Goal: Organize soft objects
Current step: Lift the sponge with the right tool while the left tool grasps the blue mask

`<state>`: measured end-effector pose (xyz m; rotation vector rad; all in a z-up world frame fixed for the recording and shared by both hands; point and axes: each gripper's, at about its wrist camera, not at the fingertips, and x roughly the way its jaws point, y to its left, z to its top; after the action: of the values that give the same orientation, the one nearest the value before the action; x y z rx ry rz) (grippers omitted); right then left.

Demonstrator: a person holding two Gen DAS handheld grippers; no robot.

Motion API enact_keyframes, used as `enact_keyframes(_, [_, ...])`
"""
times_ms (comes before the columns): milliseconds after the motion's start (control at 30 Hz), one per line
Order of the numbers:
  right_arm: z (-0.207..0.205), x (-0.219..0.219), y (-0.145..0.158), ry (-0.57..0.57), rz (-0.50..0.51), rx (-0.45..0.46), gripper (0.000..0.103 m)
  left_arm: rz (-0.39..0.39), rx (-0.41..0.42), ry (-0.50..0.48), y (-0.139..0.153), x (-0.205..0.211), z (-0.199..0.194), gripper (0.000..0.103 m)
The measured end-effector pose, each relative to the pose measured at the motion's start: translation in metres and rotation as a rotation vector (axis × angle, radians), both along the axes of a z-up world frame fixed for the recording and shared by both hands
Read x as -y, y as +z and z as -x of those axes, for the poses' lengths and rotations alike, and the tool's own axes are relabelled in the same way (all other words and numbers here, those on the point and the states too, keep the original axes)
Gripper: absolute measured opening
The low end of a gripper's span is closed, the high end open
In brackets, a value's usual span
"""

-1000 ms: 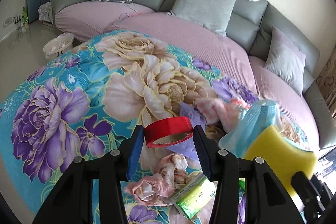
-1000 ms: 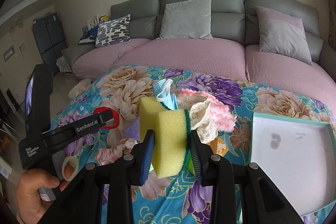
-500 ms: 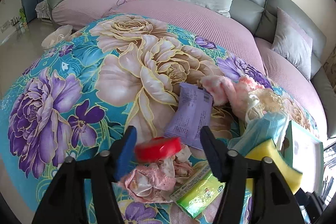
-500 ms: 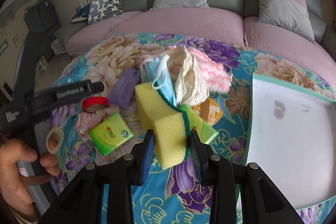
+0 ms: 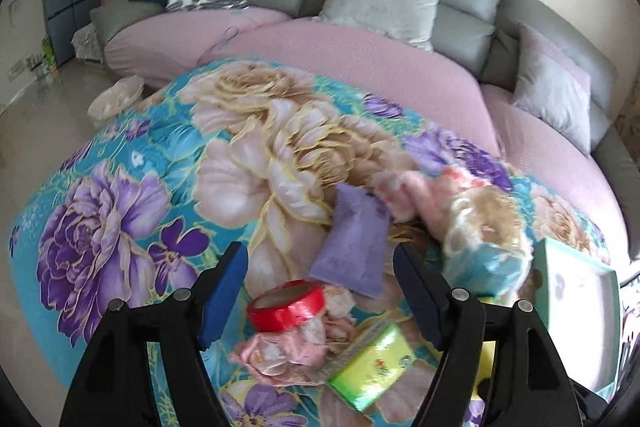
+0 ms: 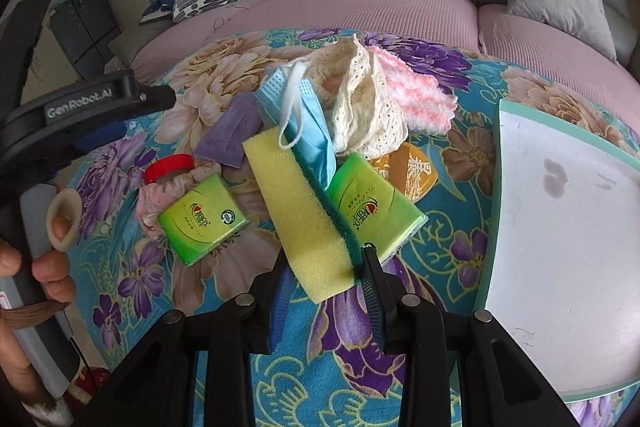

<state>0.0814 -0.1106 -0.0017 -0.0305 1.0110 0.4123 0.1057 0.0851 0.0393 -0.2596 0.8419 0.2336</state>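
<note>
My right gripper (image 6: 326, 287) is shut on a yellow sponge (image 6: 298, 215) with a green scrub edge, held over the floral cloth; a blue face mask (image 6: 308, 123) lies on its far end. My left gripper (image 5: 320, 291) is open and empty, above a red tape roll (image 5: 286, 305) that rests on a pink cloth (image 5: 280, 351). Around lie two green tissue packs (image 6: 200, 219) (image 6: 372, 207), a purple packet (image 5: 352, 247), a cream lace cloth (image 6: 368, 103) and a pink fluffy cloth (image 6: 416, 87).
A white tray with a teal rim (image 6: 560, 227) lies at the right on the floral table cloth (image 5: 120, 187). An orange packet (image 6: 412, 171) lies by the tissue pack. A pink and grey sofa (image 5: 360, 67) with cushions stands behind. The left gripper's arm (image 6: 80, 107) shows at left.
My left gripper opened and let go of the red tape roll, which now rests on the pink cloth. My right gripper lowered the sponge toward the table.
</note>
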Motion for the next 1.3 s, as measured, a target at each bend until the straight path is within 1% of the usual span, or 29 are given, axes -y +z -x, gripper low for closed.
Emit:
enact_keyframes(133, [-0.001, 0.003, -0.002, 0.0, -0.015, -0.01, 0.035, -0.003, 0.022, -0.064, 0.006, 0.017, -0.002, 0.076])
enact_keyframes(333, [-0.003, 0.004, -0.002, 0.002, -0.029, -0.021, 0.036, 0.034, 0.041, -0.179, 0.007, 0.044, -0.009, 0.076])
enact_keyframes(433, [-0.003, 0.004, -0.002, 0.003, -0.03, -0.023, 0.036, 0.037, 0.058, -0.231, 0.008, 0.059, -0.012, 0.076])
enact_keyframes(600, [-0.003, 0.004, -0.003, 0.005, -0.031, -0.027, 0.036, 0.068, 0.047, -0.306, 0.001, 0.074, -0.018, 0.076])
enact_keyframes(667, [-0.002, 0.003, -0.003, 0.006, -0.029, -0.027, 0.036, 0.074, 0.047, -0.319, -0.002, 0.077, -0.019, 0.074])
enact_keyframes(700, [-0.002, 0.003, -0.003, 0.007, -0.029, -0.028, 0.036, 0.075, 0.045, -0.325, -0.003, 0.078, -0.021, 0.07])
enact_keyframes(733, [-0.002, 0.003, -0.003, 0.007, -0.029, -0.028, 0.036, 0.079, 0.043, -0.332, -0.004, 0.079, -0.022, 0.062])
enact_keyframes(767, [-0.002, 0.003, -0.003, 0.007, -0.028, -0.028, 0.036, 0.089, 0.044, -0.339, -0.005, 0.08, -0.023, 0.058])
enact_keyframes(800, [-0.002, 0.003, -0.003, 0.007, -0.027, -0.028, 0.036, 0.104, 0.044, -0.347, -0.007, 0.08, -0.024, 0.048])
enact_keyframes(833, [-0.002, 0.002, -0.003, 0.008, -0.026, -0.028, 0.036, 0.123, 0.042, -0.356, -0.009, 0.08, -0.026, 0.033])
enact_keyframes(867, [-0.002, 0.002, -0.003, 0.009, -0.024, -0.028, 0.036, 0.141, 0.039, -0.361, -0.012, 0.08, -0.027, 0.023])
enact_keyframes(900, [-0.001, 0.002, -0.004, 0.01, -0.023, -0.027, 0.036, 0.158, 0.037, -0.363, -0.014, 0.079, -0.028, 0.012])
enact_keyframes(1000, [-0.001, 0.001, -0.004, 0.005, -0.024, -0.028, 0.036, 0.159, 0.049, -0.361, -0.014, 0.077, -0.026, 0.009])
enact_keyframes(1067, [-0.002, 0.003, -0.003, -0.002, -0.033, -0.028, 0.035, 0.166, 0.059, -0.342, -0.015, 0.072, -0.026, 0.008])
enact_keyframes(1167, [-0.003, 0.005, -0.001, -0.01, -0.032, -0.015, 0.035, 0.172, 0.064, -0.285, -0.015, 0.059, -0.025, 0.007])
enact_keyframes(1300, [-0.002, 0.011, 0.005, -0.027, -0.046, 0.009, 0.034, 0.154, 0.077, -0.199, -0.012, 0.038, -0.02, 0.006])
